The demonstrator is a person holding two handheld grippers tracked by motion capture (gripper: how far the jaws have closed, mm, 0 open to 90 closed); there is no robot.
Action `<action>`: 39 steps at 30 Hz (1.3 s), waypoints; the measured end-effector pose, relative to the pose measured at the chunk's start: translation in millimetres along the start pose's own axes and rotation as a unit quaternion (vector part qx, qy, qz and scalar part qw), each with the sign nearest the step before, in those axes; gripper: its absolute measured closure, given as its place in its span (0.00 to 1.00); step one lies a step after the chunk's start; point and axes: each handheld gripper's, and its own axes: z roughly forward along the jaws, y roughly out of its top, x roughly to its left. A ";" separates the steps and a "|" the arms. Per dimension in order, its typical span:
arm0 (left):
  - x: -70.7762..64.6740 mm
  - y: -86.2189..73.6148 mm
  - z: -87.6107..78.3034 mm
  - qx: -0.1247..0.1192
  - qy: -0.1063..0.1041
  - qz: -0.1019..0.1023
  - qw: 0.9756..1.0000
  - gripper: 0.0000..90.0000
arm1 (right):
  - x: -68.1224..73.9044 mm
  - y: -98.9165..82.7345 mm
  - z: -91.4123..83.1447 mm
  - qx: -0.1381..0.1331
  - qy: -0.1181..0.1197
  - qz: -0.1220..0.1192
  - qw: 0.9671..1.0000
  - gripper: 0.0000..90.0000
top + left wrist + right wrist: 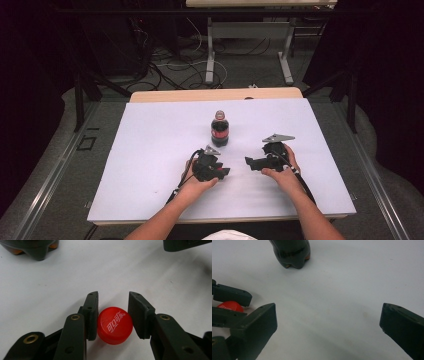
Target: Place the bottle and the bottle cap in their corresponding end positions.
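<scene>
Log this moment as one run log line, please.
left gripper: shut on red cap | right gripper: open, empty | cola bottle: upright, uncapped, on white table

Left gripper (223, 171) sits low over the table, jaws pinched in close and pointing toward the right gripper (248, 162). Right gripper's jaws are spread wide, nothing between them, aimed back at the left. Both forearms come in from the bottom edge, hands (280, 176) wrapped around the gripper bodies.
</scene>
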 end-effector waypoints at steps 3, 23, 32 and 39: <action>-0.7 -0.6 1.6 0.000 0.003 0.002 1.000 0.68 | -0.3 0.1 -0.1 -0.001 0.001 0.003 1.000 0.01; 19.3 8.3 -23.0 -0.037 0.011 0.016 0.999 0.29 | -4.6 0.0 -3.3 -0.005 -0.003 0.007 1.000 0.01; 39.7 13.0 -53.0 -0.079 0.026 0.031 0.996 0.26 | -7.4 0.8 -6.8 -0.011 -0.005 0.012 1.000 0.01; 62.7 5.8 -81.4 -0.094 0.065 0.001 0.993 0.15 | -9.8 2.9 -11.4 -0.015 -0.008 0.015 1.000 0.01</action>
